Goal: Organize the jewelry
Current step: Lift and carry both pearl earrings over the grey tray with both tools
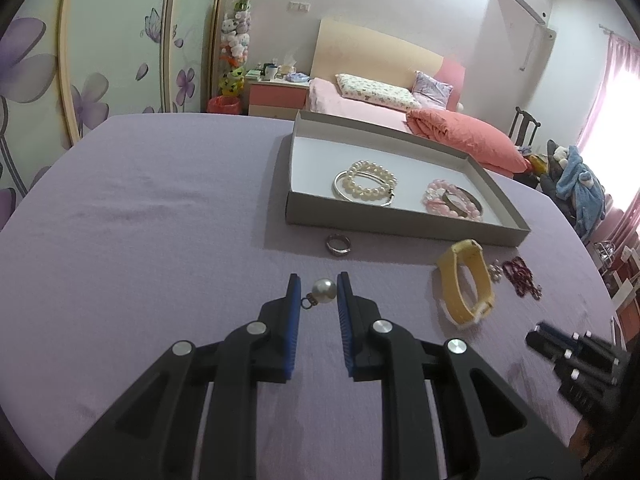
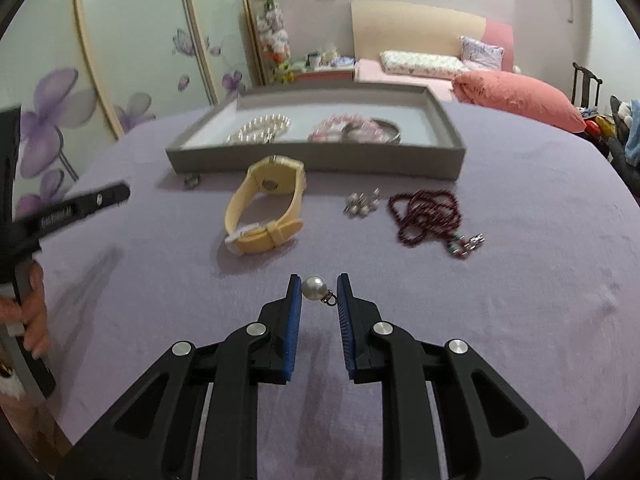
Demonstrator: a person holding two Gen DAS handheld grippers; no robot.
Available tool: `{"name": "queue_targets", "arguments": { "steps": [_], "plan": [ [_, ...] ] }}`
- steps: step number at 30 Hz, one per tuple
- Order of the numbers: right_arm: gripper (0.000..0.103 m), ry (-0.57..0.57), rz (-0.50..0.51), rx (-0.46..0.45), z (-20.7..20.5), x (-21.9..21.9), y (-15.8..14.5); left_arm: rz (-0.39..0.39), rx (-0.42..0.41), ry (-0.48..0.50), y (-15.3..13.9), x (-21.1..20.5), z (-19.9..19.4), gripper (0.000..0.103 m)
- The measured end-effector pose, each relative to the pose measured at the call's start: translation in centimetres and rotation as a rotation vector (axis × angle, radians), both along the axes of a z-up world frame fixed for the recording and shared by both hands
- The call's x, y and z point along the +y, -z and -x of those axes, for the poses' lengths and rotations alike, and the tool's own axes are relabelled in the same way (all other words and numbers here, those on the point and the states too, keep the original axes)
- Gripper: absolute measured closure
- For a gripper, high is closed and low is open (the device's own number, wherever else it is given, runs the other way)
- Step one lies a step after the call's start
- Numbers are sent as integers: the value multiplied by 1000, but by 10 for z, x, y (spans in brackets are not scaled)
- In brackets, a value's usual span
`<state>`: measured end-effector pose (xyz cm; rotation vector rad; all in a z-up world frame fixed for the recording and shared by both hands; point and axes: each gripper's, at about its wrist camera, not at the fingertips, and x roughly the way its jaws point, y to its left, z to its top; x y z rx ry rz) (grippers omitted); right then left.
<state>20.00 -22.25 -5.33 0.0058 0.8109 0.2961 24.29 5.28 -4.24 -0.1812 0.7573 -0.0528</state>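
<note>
A grey tray (image 1: pixel 400 222) (image 2: pixel 320 156) holds a pearl bracelet (image 1: pixel 370 180) with a silver bangle and a pink bead bracelet (image 1: pixel 448 200). On the purple cloth lie a ring (image 1: pixel 339 244), a yellow watch (image 1: pixel 466 282) (image 2: pixel 266 210), small pearl earrings (image 2: pixel 362 204) and a dark red bead necklace (image 2: pixel 430 216). My left gripper (image 1: pixel 319 294) has a pearl pendant (image 1: pixel 323 291) between its blue pads, touching the right pad. My right gripper (image 2: pixel 319 292) has a like pearl pendant (image 2: pixel 313 283) between its pads, touching the left pad. Both jaws stand partly closed around the pearls.
The right gripper shows blurred at the lower right of the left wrist view (image 1: pixel 576 356). The left gripper and a hand show at the left edge of the right wrist view (image 2: pixel 72 208). A bed (image 1: pixel 400 100) and a wardrobe stand behind the table.
</note>
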Motion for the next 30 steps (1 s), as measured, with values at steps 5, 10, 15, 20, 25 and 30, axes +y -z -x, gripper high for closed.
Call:
{"name": "queue_targets", "arguments": {
  "steps": [5,10,15,20,25,30],
  "plan": [
    [84,11,-12,-24,3,-4,-8,4,-11,20,-4,-3,18,84],
    [84,8,-20,-29,4,-3,-10,12,-19,29,-8,-5,27,84],
    [84,25,-32,-83,8,-7,-21,10,-72,30,-19,-8,34,84],
    [84,42,-43,-186,15,-13,-44,-2,-186,24,-39,-11,47,84],
    [84,57,-64,-306,24,-19,-64,-11,-291,24,-55,-15,60,84],
    [84,60,-82,-413,31,-19,-81,-23,-376,23,-68,-19,71,84]
  ]
}}
